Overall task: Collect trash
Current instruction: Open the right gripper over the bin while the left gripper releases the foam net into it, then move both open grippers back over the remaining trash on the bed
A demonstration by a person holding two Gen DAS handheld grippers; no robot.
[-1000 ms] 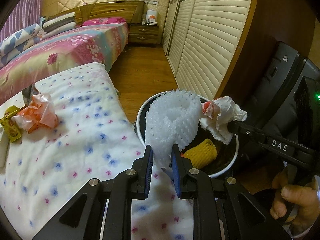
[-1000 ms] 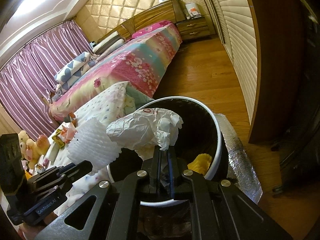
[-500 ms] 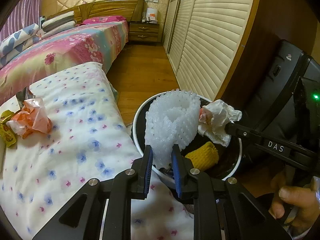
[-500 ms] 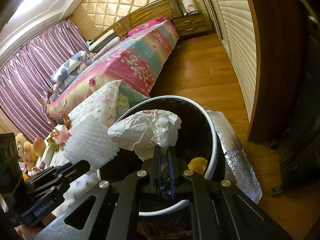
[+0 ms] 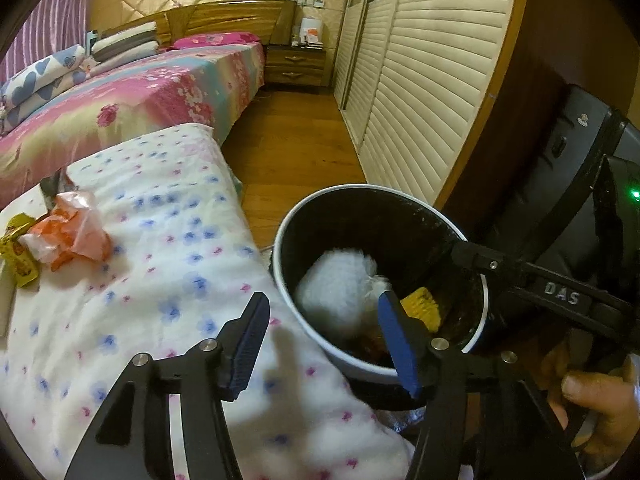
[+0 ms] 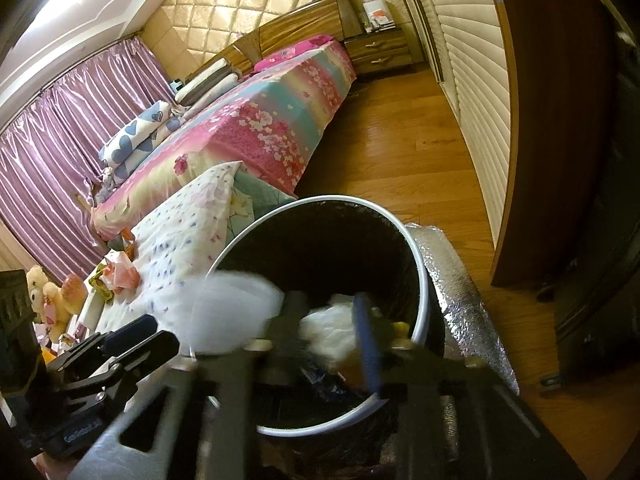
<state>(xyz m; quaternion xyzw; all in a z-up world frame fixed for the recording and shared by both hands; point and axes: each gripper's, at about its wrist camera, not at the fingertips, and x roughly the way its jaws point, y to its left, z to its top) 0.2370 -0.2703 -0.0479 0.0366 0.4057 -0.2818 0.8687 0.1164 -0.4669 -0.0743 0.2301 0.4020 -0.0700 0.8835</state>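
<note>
Jaws of left gripper (image 5: 320, 336) and right gripper (image 6: 328, 332) newly spread (nothing pinched) above bin (image 5: 486, 300) rim.

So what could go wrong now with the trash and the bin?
The white foam net looks bulky and sits high in the bin, so it might spring back out. Both grippers, left and right, have just been opening and hold nothing. The orange wrapper and yellow packet on the spotted blanket could get forgotten.

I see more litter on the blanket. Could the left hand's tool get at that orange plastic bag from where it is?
Probably yes: the orange plastic bag lies uncovered on the flowered blanket, nothing stands between, and the left gripper has empty, open jaws.
</note>
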